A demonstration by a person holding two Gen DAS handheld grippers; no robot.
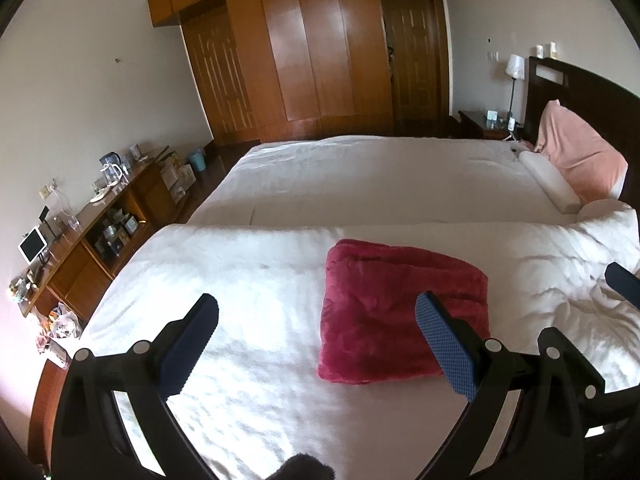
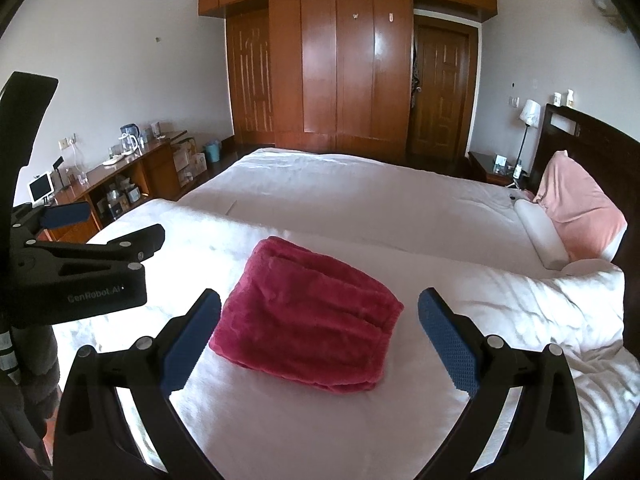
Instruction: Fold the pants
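I see the red pants (image 2: 308, 320) lying folded into a thick bundle on the white bed (image 2: 360, 200), so the folding looks done. My left gripper (image 1: 316, 344) and right gripper (image 2: 320, 340) hover spread wide and empty, apparently because nothing needs holding. The bundle's underside and inner folds are hidden.

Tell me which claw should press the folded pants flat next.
Probably the right claw: open, with the red pants centred between its fingers. The left claw, also open, sits off to their left.
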